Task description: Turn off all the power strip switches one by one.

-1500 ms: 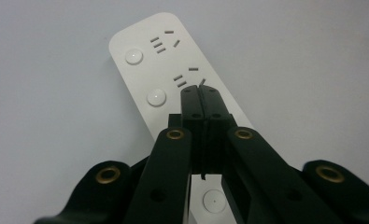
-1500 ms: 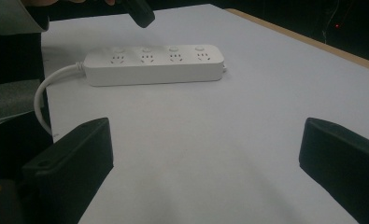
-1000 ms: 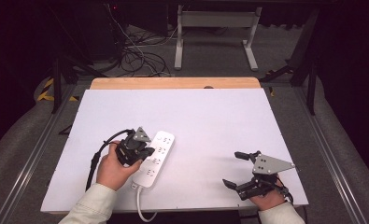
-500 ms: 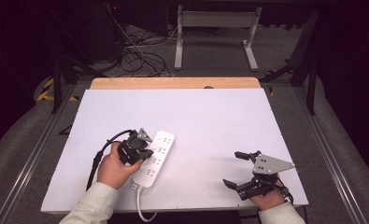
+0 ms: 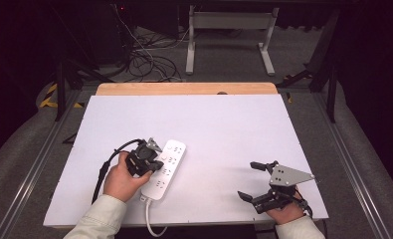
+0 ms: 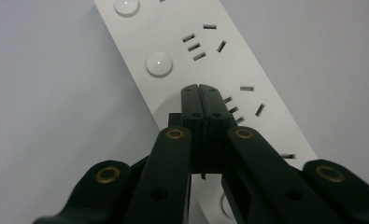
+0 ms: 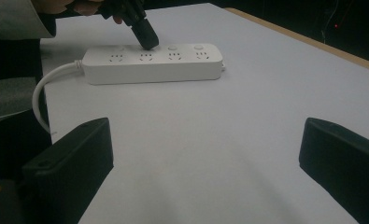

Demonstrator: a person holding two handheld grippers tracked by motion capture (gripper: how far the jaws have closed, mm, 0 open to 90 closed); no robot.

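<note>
On the lower left part of the white table (image 5: 224, 124) in the high view lies a long white power strip (image 5: 166, 164), set at a slant, with its top end pointing up and to the right. It has rows of little plug holes, and a white cord (image 5: 149, 221) comes out of its low end and runs off the table's near edge. The left gripper (image 5: 151, 162) sits over the left side of the strip, held by the left hand (image 5: 119, 179), with a black cable (image 5: 107, 164) looping away from it. The right gripper (image 5: 253, 180) is in the lower right of the frame, well apart from the strip, and its two jaws stand wide apart with nothing between them. Up close in the left gripper view, the power strip (image 6: 210, 60) runs from the upper left down to the lower right. It shows small dark slots in groups and round white buttons (image 6: 159, 63) along one side. The two black jaws are pressed together, and the tips touch the strip or sit just above it between the buttons and the slots. Farther off in the right gripper view, the power strip (image 7: 154, 63) lies sideways in the upper left of the frame, smooth and white with rounded ends. The left gripper (image 7: 147, 37) points down onto its top, near the second button from the cord (image 7: 46, 93) end. The wide-apart black jaws show at the two bottom corners.
</note>
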